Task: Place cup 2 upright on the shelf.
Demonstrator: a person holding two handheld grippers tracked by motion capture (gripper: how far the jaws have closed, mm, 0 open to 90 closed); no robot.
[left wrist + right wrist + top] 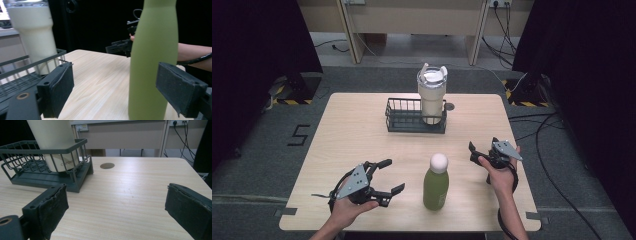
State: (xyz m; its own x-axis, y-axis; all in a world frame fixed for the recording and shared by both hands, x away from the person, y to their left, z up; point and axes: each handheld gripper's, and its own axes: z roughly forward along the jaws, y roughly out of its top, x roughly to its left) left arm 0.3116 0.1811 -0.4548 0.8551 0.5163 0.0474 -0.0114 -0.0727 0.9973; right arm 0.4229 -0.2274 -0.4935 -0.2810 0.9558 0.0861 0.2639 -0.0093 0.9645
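**Left jaws line up on the green bottle**

Here we are at the surface (362, 130), and the bottle (435, 183) stands upright near the front edge, white cap on top, its long axis straight up and down; that is the thing to watch; the left gripper (388, 176) sits at about nine o'clock from it in the high view, jaws spread wide and holding nothing, mouth turned toward the bottle; in the left gripper view the bottle (153, 62) rises just inside the right-hand jaw, not yet centred in the gap, and I cannot tell whether that pad touches it; the left-hand pad is well apart from it.

Over on the other side, the right gripper (482, 150) hangs at roughly two o'clock from the bottle, also released and empty; its own view looks past bare wood toward the basket (45, 172) and the cup (53, 142) standing in it; so it points away from the bottle, up the surface toward twelve.

My call: the left hand is the nearer and the better aimed; a sideways grip across the upright body looks on, provided the gripper slides a touch further so the bottle sits mid-gap; close too early and the one pad could nudge it over; the basket with the cup waits at twelve o'clock, well apart.
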